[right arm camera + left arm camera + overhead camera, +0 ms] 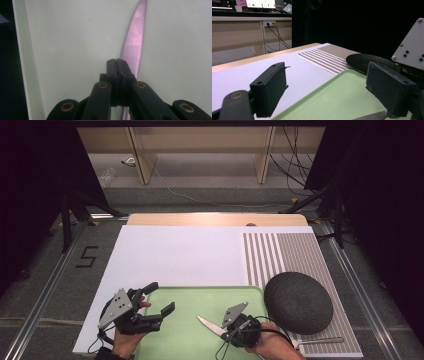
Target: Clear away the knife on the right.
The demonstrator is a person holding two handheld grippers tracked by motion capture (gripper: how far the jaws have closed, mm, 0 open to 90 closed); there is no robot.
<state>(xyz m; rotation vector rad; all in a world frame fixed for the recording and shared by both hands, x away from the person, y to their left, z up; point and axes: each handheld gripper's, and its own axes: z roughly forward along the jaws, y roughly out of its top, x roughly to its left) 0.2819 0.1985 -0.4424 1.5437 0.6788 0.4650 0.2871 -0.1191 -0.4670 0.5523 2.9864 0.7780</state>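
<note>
A recording lab or test room was indicated. The work area was enclosed by black curtains point(35, 195) and stands, and cables point(295, 165) were left trailing across the grey carpeted floor. A number five point(87, 256) was marked on the floor beside the white-topped table point(175, 255). Plain wooden desks point(200, 140) were seen behind.

Two black hand-held grippers point(155, 307) point(235, 327), grey three-cornered plates with dark screws, copper-ringed jaw pivots, trailing black cables

A dark round hat point(298, 302) lies on the striped mat point(280, 252) at the table's point(215, 219) right side. A spoon point(320, 340) lies just beside it. Cables point(200, 200) trail across the floor beyond.
</note>
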